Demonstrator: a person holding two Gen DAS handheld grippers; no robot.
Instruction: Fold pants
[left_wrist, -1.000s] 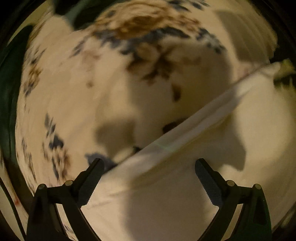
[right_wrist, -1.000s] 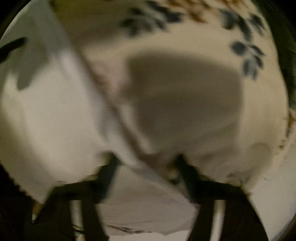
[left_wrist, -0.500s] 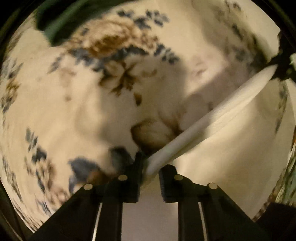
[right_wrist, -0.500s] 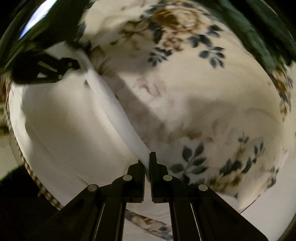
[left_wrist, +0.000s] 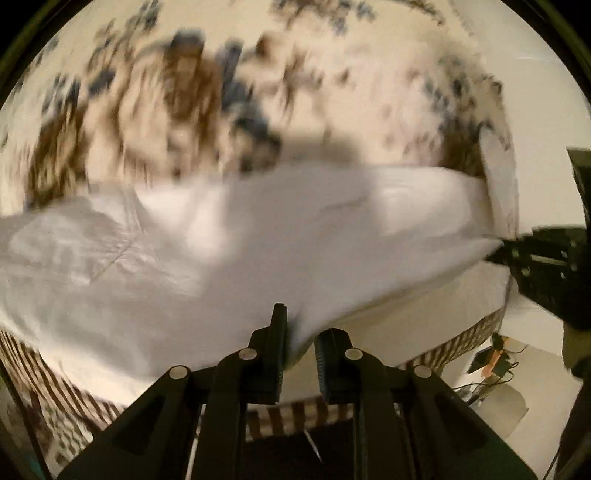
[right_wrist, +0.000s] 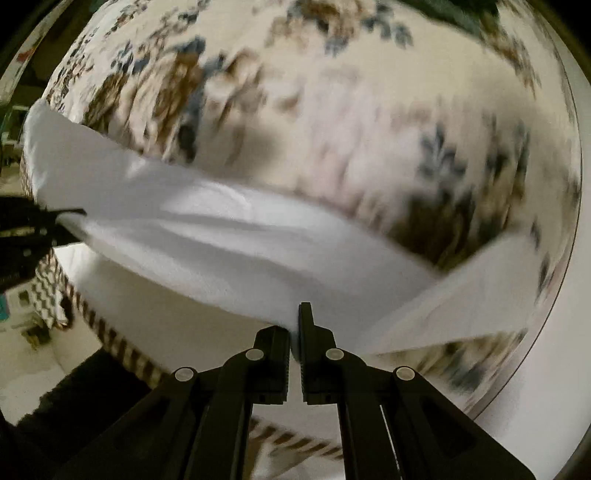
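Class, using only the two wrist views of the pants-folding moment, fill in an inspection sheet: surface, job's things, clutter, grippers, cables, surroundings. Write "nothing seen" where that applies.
Surface: floral bedspread in cream, brown and blue, with a striped border at its edge; blurred by motion.
Job's things: white pants, one edge raised off the bedspread and stretched between both grippers; the rest trails on it.
Clutter: nothing seen on the bedspread.
Grippers: left gripper shut on the pants' edge; right gripper shut on the same edge further along. Each shows at the side of the other's view.
Cables: thin dark wires on the floor at lower right of the left view.
Surroundings: pale floor; a small orange object, too small to identify.
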